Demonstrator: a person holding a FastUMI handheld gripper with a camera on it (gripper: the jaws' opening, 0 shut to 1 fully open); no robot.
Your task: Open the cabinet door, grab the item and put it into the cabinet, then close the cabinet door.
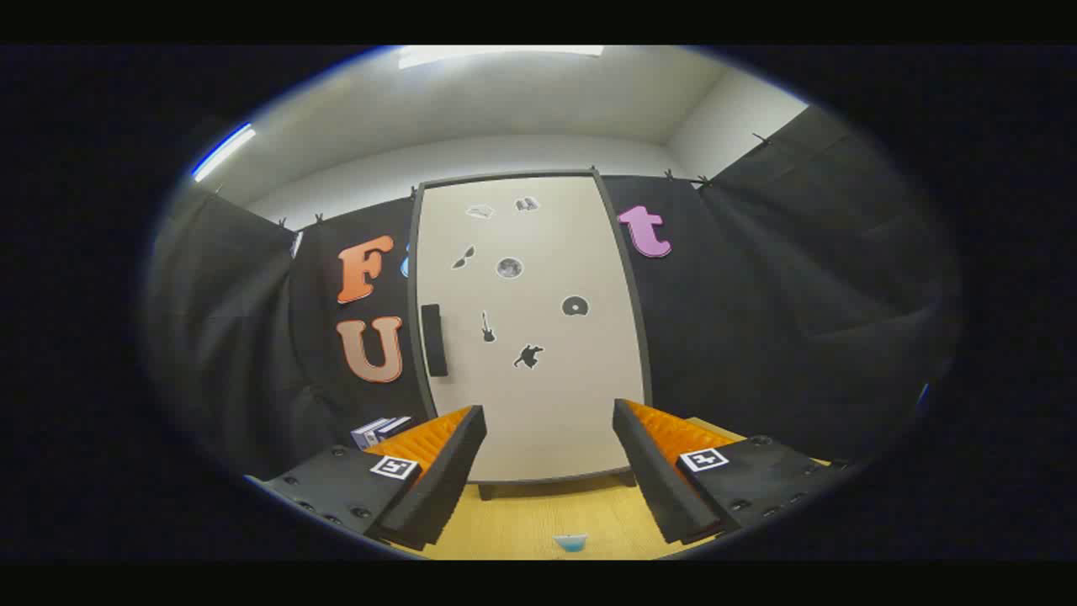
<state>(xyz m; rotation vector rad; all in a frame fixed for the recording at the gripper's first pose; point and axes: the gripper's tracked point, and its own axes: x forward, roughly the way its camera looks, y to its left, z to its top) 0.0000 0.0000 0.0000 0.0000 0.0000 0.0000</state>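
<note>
Half-seen in the booth

Our left finger (437,459) hides part of the box (380,430); door stickers (509,268) too small for us.

The cabinet (538,337) stands upright at the back of the wood-look worktop (538,522), door shut. It's a tall cream-white front in a dark frame, with a black bar handle (434,340) on its left edge and a handful of small black stickers scattered over it. Little dark feet show underneath
</note>
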